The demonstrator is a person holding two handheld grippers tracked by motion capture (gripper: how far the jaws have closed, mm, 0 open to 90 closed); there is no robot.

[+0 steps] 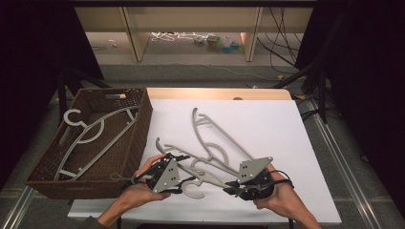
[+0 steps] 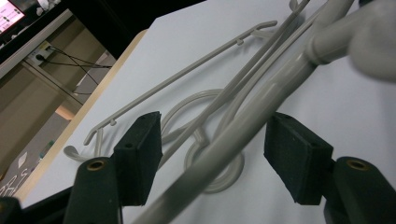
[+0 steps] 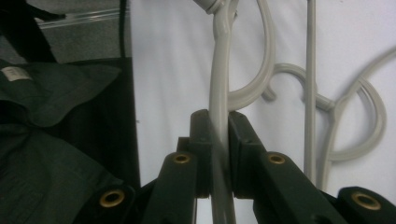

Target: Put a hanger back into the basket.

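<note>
Two or three grey plastic hangers lie crossed on the white table top (image 1: 267, 124). One hanger (image 1: 203, 168) spans between both grippers. My right gripper (image 1: 230, 184) (image 3: 219, 140) is shut on its bar (image 3: 218, 88), with the pads pressed against both sides. My left gripper (image 1: 181, 180) (image 2: 212, 154) stands around the same hanger's thick bar (image 2: 261, 102); the jaws are apart, with a gap on the left pad's side. Another hanger (image 1: 215, 126) lies farther back, its hook (image 2: 205, 100) under the held bar.
A brown wicker basket (image 1: 138, 129) stands at the table's left edge with a grey hanger (image 1: 90, 133) inside. The table's right half is bare white surface. Cables and clutter lie on the floor beyond the far edge (image 1: 215, 93).
</note>
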